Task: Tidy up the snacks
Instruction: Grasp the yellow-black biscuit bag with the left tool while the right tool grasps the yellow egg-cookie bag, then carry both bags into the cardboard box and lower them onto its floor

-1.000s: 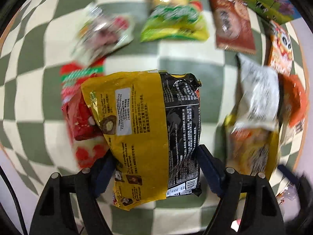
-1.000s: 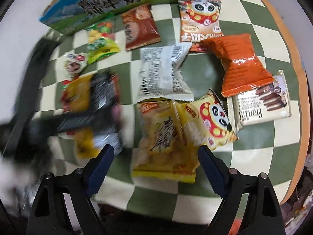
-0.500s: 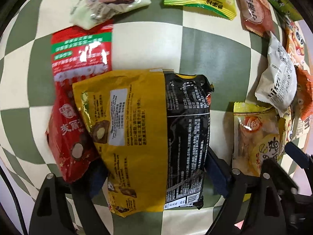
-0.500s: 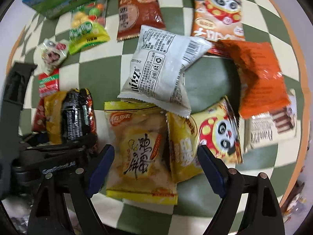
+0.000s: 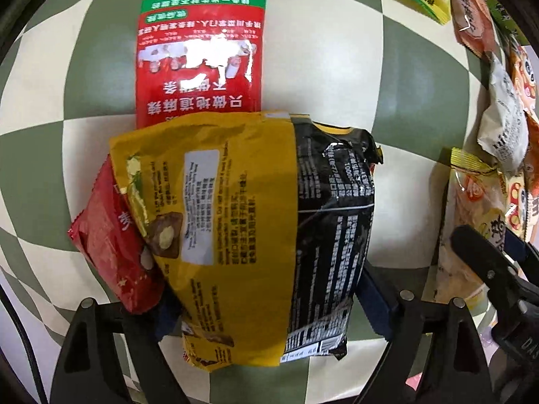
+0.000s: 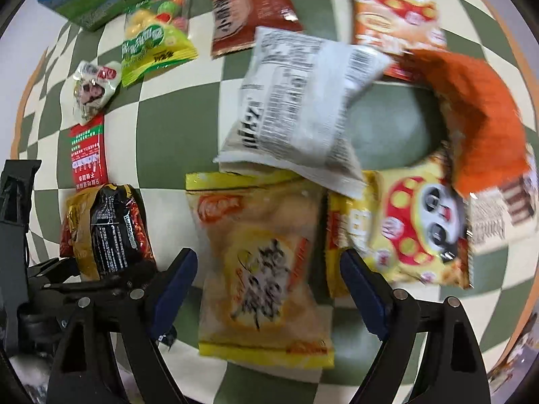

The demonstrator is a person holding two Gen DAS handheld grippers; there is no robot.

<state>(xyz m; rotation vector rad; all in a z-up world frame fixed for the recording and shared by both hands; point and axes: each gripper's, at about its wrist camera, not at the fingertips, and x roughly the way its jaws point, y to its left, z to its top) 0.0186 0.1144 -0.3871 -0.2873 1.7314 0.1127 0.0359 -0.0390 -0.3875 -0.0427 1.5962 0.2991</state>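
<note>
Left gripper (image 5: 266, 306) spread, jaws just been opening, yellow-and-black bag (image 5: 249, 235) between them but seemingly let go, lying over the red packet (image 5: 114, 245) and touching the long red sachet (image 5: 200, 50) beyond. Could have dragged that bag askew on withdrawal if a pad snagged its crinkled edge. Right gripper (image 6: 269, 289) unclenched, straddling the pale yellow chip bag (image 6: 259, 262), right of the yellow-and-black bag, nothing gripped. Left pad contact hidden under the bag; right view blurred

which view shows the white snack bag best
The right wrist view: the white bag sits near centre, whole though blurred, overlapping the pale yellow packet. The left wrist view shows it small and squeezed at the right edge.
</note>
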